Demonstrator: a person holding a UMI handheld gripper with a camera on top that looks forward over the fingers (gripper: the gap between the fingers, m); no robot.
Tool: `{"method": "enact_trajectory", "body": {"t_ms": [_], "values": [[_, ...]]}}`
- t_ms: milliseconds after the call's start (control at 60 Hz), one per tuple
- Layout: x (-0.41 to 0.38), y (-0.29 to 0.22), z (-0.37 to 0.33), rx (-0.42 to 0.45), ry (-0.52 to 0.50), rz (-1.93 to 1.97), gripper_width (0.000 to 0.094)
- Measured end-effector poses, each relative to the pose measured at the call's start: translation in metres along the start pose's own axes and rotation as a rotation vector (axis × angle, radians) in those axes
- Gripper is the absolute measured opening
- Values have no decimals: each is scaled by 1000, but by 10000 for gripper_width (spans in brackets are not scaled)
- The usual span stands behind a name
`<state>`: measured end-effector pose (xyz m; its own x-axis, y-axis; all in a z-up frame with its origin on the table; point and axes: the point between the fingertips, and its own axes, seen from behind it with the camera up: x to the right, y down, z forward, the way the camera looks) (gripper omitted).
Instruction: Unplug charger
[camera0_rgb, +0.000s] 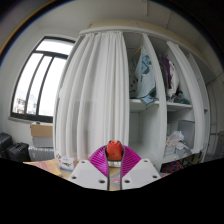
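While the gripper (115, 165) points into a room, its magenta pads (100, 158) clench a small red-and-white object (115, 151) (presumably the charger). Beyond the fingers: white curtain (90, 95), open wardrobe shelves (160, 100); further left, a window (40, 75).

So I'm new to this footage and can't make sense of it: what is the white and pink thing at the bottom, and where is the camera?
The camera rides on a hand-held gripper and looks forward along its two white fingers, which have pink pads on their inner faces. A small red and white object sits between the fingers; I can't tell if it is the charger, or if they press on it. Beyond them are a white curtain, open wardrobe shelves with clothes, and a window.
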<state>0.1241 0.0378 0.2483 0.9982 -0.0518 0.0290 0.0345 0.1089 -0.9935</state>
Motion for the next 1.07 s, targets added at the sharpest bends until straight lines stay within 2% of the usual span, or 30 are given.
{"method": "enact_trajectory", "body": {"t_ms": [67,133,367,467,617,767,800,883,950,1067], "values": [[15,-15,-6,19,22,-6,131],[27,3,-12,-30,25,-12,137],[39,195,-20,-535,-20,46,153],[44,222,-28,-621,-18,10,169],[45,248,-32,-685,5,32,247],[46,247,-30,-677,4,54,337],[45,247,-32,-678,-1,59,417],[43,241,-35,-651,-26,64,852],[43,234,-38,-618,-46,53,812],[58,216,-47,-544,-47,6,847]]}}
